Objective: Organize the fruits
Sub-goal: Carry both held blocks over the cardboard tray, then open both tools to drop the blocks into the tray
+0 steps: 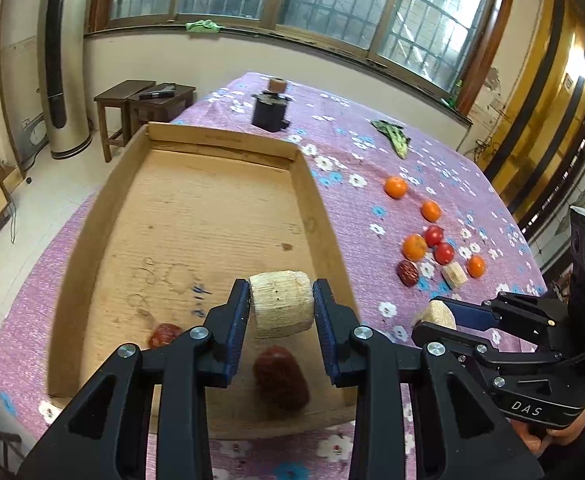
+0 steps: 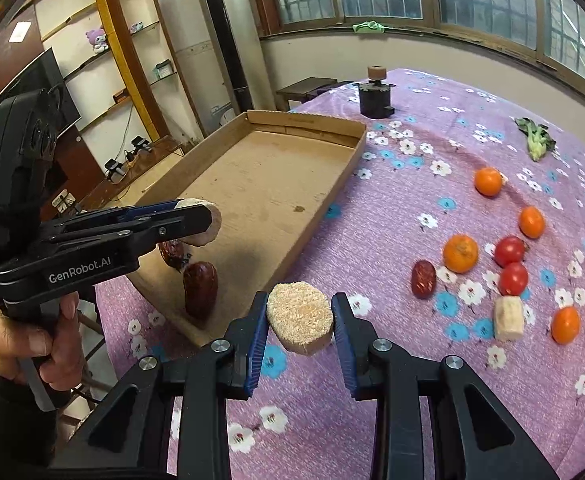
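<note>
Two pale chunks ride clamped, one in my left hand-held gripper above the cardboard tray, one in my right hand-held gripper just outside it; next, releasing both inside.

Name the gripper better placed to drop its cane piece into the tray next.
Left. The left gripper holds its cane piece above the cardboard tray; the right gripper holds its piece over the tablecloth beside it.

"das" marks the right tool; "genrobot.ai" the left tool.
</note>
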Demonstrator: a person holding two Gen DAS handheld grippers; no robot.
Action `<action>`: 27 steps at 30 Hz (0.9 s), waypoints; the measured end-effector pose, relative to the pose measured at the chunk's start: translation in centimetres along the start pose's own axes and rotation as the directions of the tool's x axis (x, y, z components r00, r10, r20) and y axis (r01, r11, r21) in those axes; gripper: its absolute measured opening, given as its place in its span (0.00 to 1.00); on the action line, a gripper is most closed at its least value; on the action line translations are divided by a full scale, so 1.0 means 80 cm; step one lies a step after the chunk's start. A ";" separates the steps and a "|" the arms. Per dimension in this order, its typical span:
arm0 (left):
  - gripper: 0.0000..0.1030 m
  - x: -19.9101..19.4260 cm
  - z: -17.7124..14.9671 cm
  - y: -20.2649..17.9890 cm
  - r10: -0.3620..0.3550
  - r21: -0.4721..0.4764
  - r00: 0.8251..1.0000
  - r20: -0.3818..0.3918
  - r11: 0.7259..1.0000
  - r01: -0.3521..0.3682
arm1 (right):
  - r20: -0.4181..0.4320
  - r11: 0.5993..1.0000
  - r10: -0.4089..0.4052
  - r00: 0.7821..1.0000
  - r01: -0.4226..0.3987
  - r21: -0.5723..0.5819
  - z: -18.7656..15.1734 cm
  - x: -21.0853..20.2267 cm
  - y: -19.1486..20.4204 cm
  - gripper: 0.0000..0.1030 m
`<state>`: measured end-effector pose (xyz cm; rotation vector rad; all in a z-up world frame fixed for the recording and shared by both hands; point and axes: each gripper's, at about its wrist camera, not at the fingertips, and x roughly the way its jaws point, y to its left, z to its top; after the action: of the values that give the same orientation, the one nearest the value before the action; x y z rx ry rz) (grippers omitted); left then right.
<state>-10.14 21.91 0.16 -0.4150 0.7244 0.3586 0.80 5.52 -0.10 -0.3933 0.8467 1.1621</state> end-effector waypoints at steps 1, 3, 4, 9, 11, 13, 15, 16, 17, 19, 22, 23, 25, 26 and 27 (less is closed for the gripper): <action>0.29 0.000 0.002 0.006 0.008 -0.009 1.000 0.003 1.000 -0.008 | 0.000 1.000 0.008 1.000 -0.008 -0.003 0.004 0.004 0.003 0.31; 0.29 0.002 0.007 0.021 0.025 -0.030 1.000 0.005 0.999 -0.025 | -0.001 1.000 0.027 1.000 -0.027 -0.005 0.012 0.012 0.008 0.31; 0.29 0.003 0.009 0.026 0.031 -0.041 1.000 0.005 0.999 -0.031 | -0.002 0.999 0.039 0.999 -0.039 -0.006 0.018 0.018 0.012 0.31; 0.29 0.015 0.017 0.055 0.063 -0.088 0.998 -0.004 0.994 -0.063 | -0.023 0.996 0.086 0.996 -0.087 -0.033 0.045 0.057 0.039 0.31; 0.29 0.021 0.019 0.064 0.079 -0.098 0.997 -0.012 0.992 -0.080 | -0.038 0.995 0.085 0.996 -0.087 -0.050 0.051 0.076 0.051 0.31; 0.29 0.026 0.019 0.069 0.094 -0.095 0.995 -0.019 0.991 -0.096 | -0.058 0.994 0.091 0.994 -0.094 -0.054 0.054 0.093 0.057 0.31; 0.29 0.033 0.019 0.071 0.122 -0.080 0.992 -0.030 0.989 -0.124 | -0.078 0.994 0.094 0.992 -0.099 -0.056 0.057 0.109 0.061 0.31; 0.29 0.037 0.017 0.073 0.134 -0.075 0.990 -0.041 0.988 -0.137 | -0.088 0.993 0.092 0.992 -0.098 -0.059 0.057 0.116 0.063 0.31; 0.29 0.041 0.016 0.074 0.135 -0.073 0.990 -0.051 0.988 -0.139 | -0.099 0.993 0.094 0.991 -0.101 -0.063 0.057 0.122 0.064 0.31; 0.30 0.050 0.011 0.077 0.136 -0.069 0.987 -0.080 0.987 -0.142 | -0.115 0.992 0.093 0.989 -0.102 -0.069 0.055 0.129 0.066 0.31; 0.34 0.052 0.008 0.077 0.138 -0.070 0.986 -0.092 0.987 -0.144 | -0.126 0.993 0.081 0.989 -0.092 -0.079 0.051 0.133 0.066 0.32; 0.39 0.055 0.007 0.076 0.155 -0.066 0.982 -0.110 0.984 -0.163 | -0.124 0.993 0.077 0.989 -0.088 -0.084 0.050 0.132 0.067 0.34; 0.46 0.055 0.006 0.075 0.175 -0.060 0.978 -0.113 0.981 -0.183 | -0.122 0.993 0.076 0.990 -0.086 -0.085 0.050 0.129 0.067 0.43; 0.46 0.052 0.005 0.075 0.175 -0.064 0.978 -0.110 0.981 -0.182 | -0.110 0.992 0.078 0.991 -0.088 -0.086 0.050 0.124 0.067 0.46; 0.46 0.048 0.005 0.075 0.171 -0.070 0.980 -0.105 0.981 -0.179 | -0.101 0.993 0.076 0.992 -0.085 -0.087 0.050 0.119 0.066 0.46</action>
<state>-9.92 27.93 -3.67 -0.4476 0.8481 0.5368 -1.13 16.28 -4.01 -0.4978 0.9039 1.2677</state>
